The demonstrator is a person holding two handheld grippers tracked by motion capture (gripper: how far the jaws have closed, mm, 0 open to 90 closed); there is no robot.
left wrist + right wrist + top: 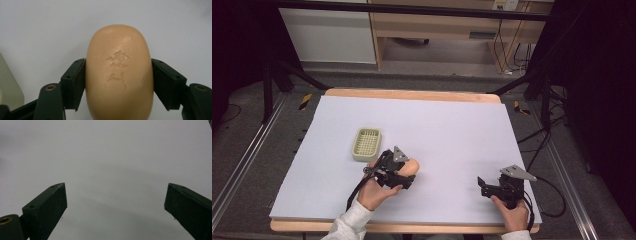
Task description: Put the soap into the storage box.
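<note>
A peach-coloured oval bar of soap (119, 72) with a stamped mark on top sits between the two black jaws of my left gripper (118, 82), which is shut on its sides. In the high view the soap (411, 166) pokes out from the left gripper (404, 172) near the middle front of the table. A pale green slotted soap dish (366, 144) lies just left of and beyond it, and its corner (8, 85) shows in the left gripper view. My right gripper (484, 186) (116, 195) is held open over bare white surface at the front right.
A white sheet (447, 125) covers the wooden table. A black frame, cables and a wooden cabinet (437, 25) stand beyond the far edge.
</note>
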